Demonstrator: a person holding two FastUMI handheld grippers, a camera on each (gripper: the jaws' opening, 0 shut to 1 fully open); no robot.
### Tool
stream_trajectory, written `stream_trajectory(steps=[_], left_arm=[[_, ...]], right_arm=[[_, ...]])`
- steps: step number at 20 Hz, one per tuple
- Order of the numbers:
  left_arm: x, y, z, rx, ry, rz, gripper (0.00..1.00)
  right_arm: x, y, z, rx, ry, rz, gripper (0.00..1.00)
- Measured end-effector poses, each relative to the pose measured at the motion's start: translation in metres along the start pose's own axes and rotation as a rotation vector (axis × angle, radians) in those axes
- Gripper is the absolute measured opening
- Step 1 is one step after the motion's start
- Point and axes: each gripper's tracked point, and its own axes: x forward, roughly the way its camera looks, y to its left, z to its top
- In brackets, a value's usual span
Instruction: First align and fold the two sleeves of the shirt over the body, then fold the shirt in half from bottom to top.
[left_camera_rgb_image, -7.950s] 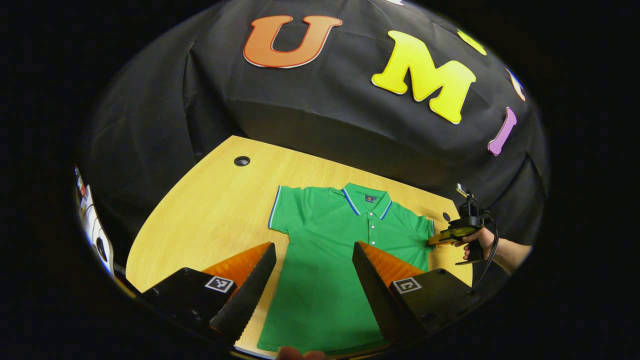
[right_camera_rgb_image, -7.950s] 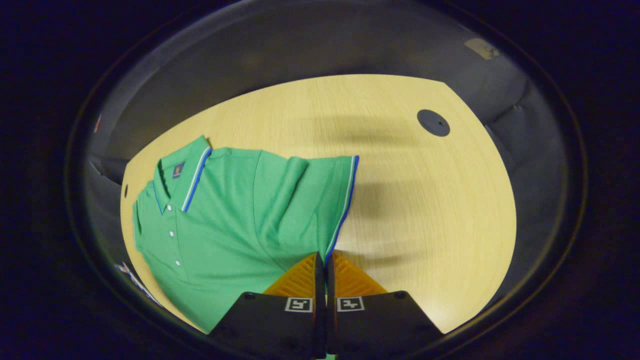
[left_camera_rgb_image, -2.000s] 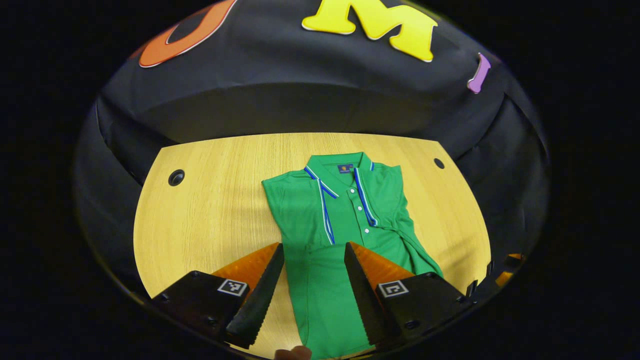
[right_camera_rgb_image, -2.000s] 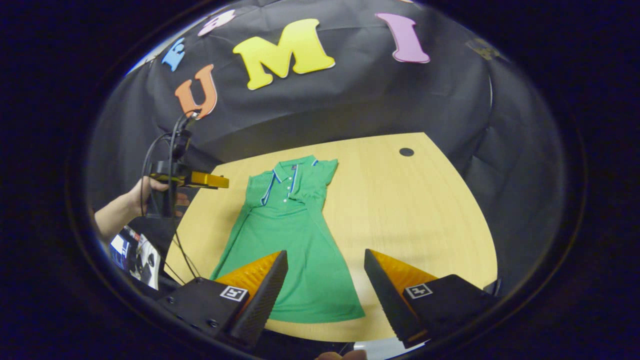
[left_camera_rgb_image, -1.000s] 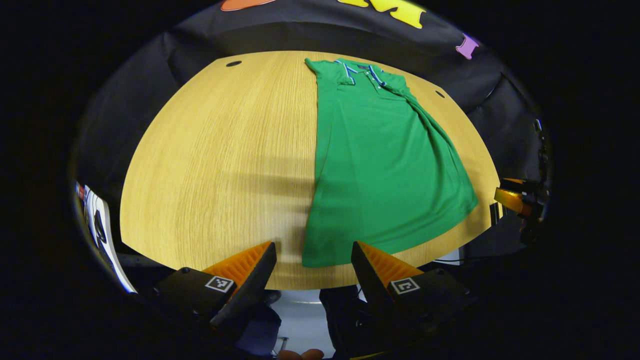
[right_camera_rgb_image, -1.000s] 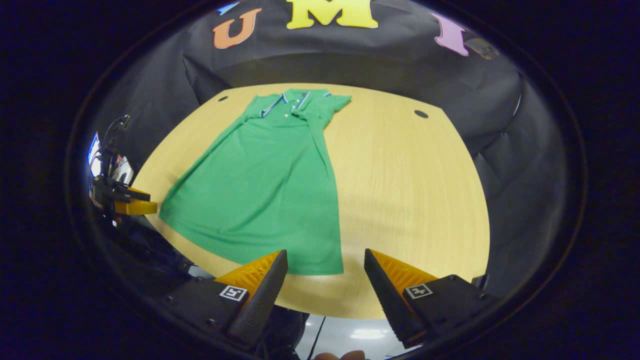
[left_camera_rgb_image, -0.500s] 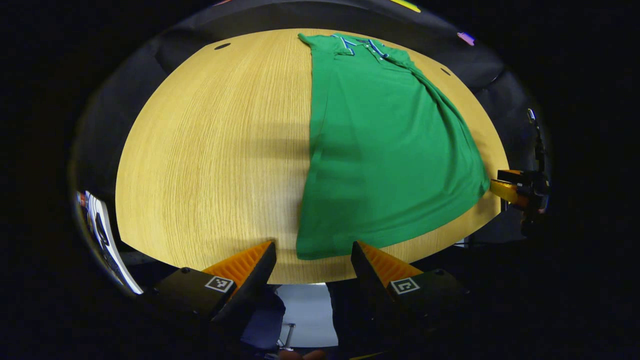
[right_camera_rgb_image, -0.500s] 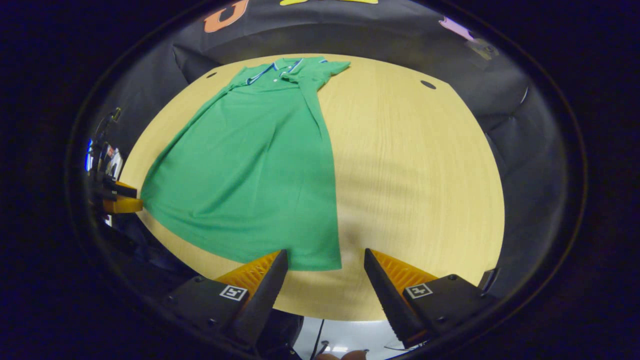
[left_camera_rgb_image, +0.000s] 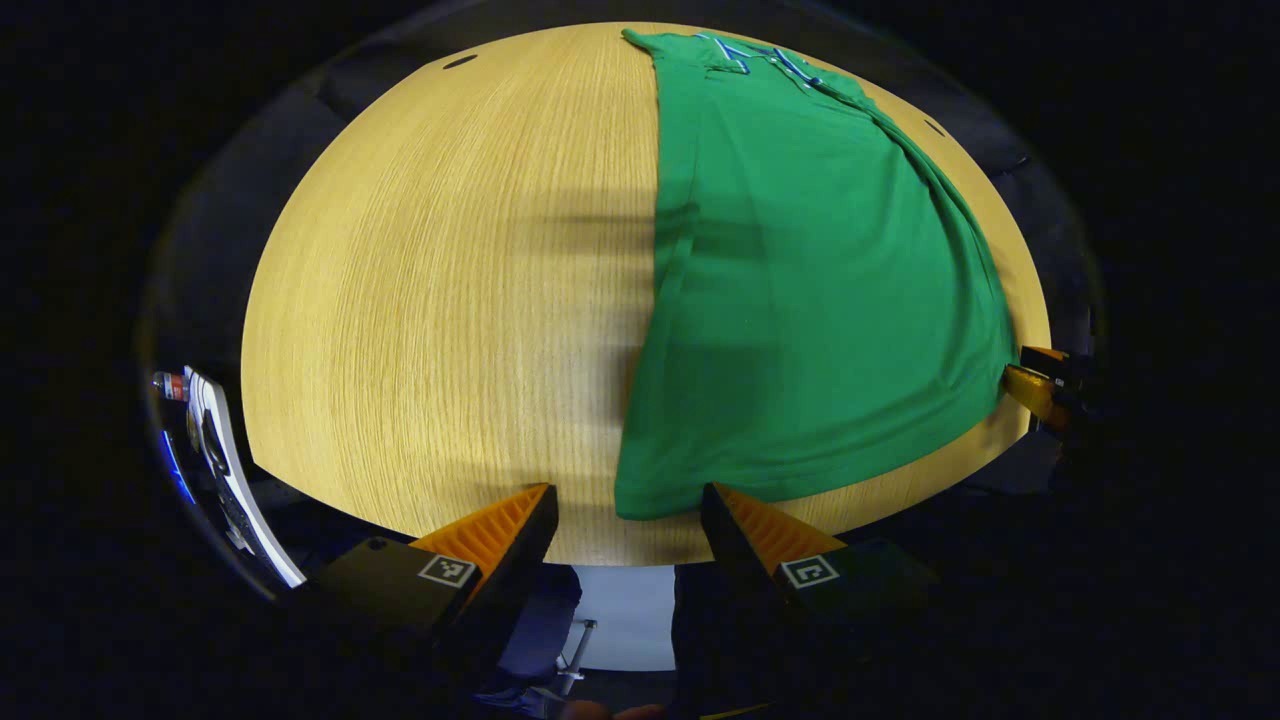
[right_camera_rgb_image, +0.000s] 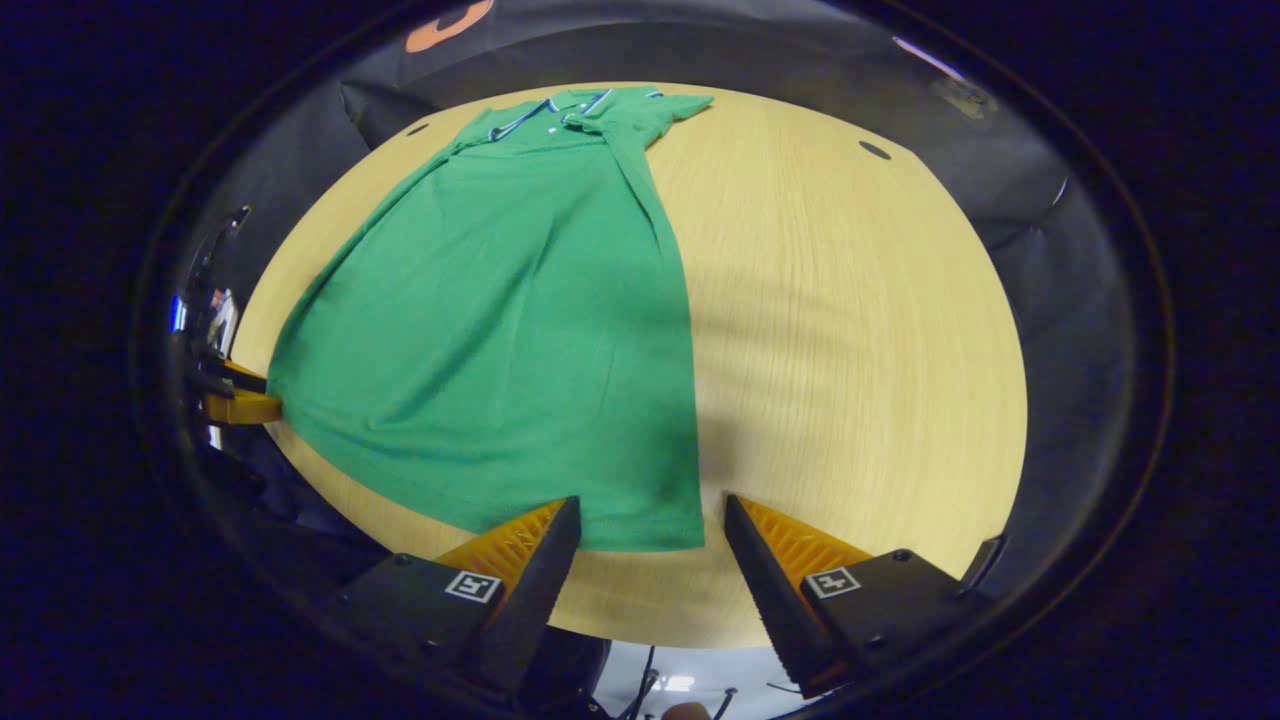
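The green polo shirt (left_camera_rgb_image: 800, 290) lies flat on the wooden table (left_camera_rgb_image: 420, 300), collar at the far end and both sleeves folded in over the body. My left gripper (left_camera_rgb_image: 627, 500) is open at the table's near edge, with the hem's left corner just between its fingertips. In the right gripper view the shirt (right_camera_rgb_image: 520, 330) runs away from me, and my right gripper (right_camera_rgb_image: 650, 510) is open with the hem's right corner between its fingers. The right gripper (left_camera_rgb_image: 1035, 385) also shows by the far hem corner, and the left gripper (right_camera_rgb_image: 240, 400) shows likewise.
The table's near edge runs just in front of both grippers, with floor below it. A cable hole (left_camera_rgb_image: 460, 62) sits at the far left corner and another cable hole (right_camera_rgb_image: 873, 150) at the far right. Bare wood lies on either side of the shirt.
Both grippers have come down from over the shirt to its bottom hem and edged closer to the two hem corners. Both are still open. The shirt has not moved.
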Motion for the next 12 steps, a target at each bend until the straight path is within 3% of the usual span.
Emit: stream_trajectory(steps=[1, 4, 5, 6, 7, 8, 9, 10, 11, 12], left_arm=[[0.0, 0.0, -0.001, -0.008, 0.022, -0.003, 0.95], [-0.001, -0.001, -0.003, 0.003, 0.054, -0.005, 0.95], [0.0, -0.002, -0.003, 0.006, 0.048, -0.007, 0.94], [-0.002, -0.005, 0.0, 0.022, 0.034, -0.008, 0.93], [-0.001, -0.008, 0.003, 0.035, 0.02, -0.011, 0.83], [-0.002, -0.012, 0.008, 0.042, 0.001, -0.012, 0.71], [-0.004, -0.015, 0.015, 0.033, -0.023, -0.015, 0.39], [-0.006, -0.019, 0.022, 0.022, -0.044, -0.027, 0.34], [-0.008, -0.021, 0.027, 0.02, -0.057, -0.046, 0.09], [-0.011, -0.025, 0.032, 0.007, -0.064, -0.075, 0.06]], right_arm=[[-0.003, 0.0, 0.004, 0.011, 0.009, 0.002, 0.94], [0.001, 0.004, 0.003, 0.02, 0.019, 0.001, 0.72], [0.0, 0.005, 0.003, 0.025, 0.016, 0.001, 0.71], [0.0, 0.005, 0.003, 0.035, 0.019, -0.004, 0.58], [0.001, 0.008, 0.003, 0.036, 0.019, 0.004, 0.45], [0.0, 0.012, 0.005, 0.046, 0.01, 0.017, 0.45], [0.001, 0.012, 0.004, 0.06, 0.011, 0.014, 0.29], [0.001, 0.012, 0.005, 0.053, 0.012, 0.014, 0.13], [-0.001, 0.014, 0.011, 0.06, 0.007, 0.025, 0.13], [-0.001, 0.013, 0.007, 0.075, 0.014, 0.033, 0.08]])
